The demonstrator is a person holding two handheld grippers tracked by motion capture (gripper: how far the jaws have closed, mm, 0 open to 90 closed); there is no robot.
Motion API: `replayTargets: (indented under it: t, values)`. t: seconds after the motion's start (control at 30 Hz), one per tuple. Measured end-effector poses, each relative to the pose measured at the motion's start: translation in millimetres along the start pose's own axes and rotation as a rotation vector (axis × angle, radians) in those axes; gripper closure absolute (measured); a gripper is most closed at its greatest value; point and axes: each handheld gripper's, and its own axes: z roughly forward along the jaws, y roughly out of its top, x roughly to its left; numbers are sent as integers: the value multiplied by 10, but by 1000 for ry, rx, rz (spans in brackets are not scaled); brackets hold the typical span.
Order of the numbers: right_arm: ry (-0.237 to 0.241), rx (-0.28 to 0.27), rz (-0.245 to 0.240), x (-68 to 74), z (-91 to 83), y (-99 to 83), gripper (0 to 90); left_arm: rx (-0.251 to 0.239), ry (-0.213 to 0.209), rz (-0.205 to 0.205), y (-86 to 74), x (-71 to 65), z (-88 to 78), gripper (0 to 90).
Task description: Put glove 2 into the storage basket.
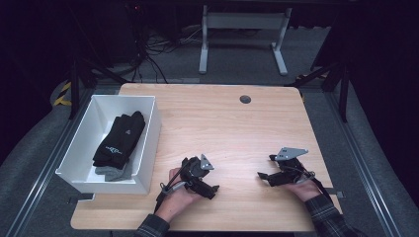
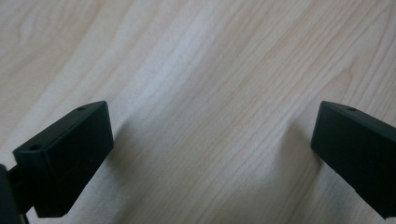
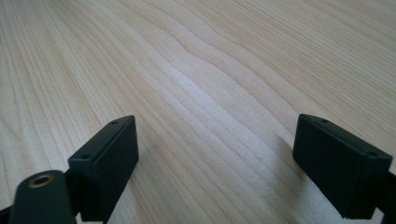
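Observation:
My left gripper [image 1: 207, 181] rests low over the wooden table [image 1: 222, 123] near its front edge, held in a hand. Its jaws stand wide open in the left gripper view [image 2: 212, 149], with bare wood between them. My right gripper [image 1: 266, 169] sits to the right at about the same depth, also hand-held. Its jaws are open over bare wood in the right gripper view [image 3: 217, 163]. A white bin [image 1: 123, 97] at the table's left edge holds black folded fabric with white print [image 1: 121, 138] on top of a grey piece [image 1: 116, 172].
A dark round grommet [image 1: 245, 99] sits near the table's far edge. Beyond the table stand a white desk frame [image 1: 242, 19] and tangled cables [image 1: 148, 49] on a grey floor. Plaid sleeves enter from the bottom edge.

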Motion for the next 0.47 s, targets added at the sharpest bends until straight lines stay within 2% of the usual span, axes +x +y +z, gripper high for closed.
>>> replayTargets:
  t: [0.13,0.47]
  values:
    - [0,0,0,0,0,0,146,-68,-12,10,-76,7,12,0]
    - [0,0,0,0,0,0,146,-71,-12,16,-82,8,8,0]
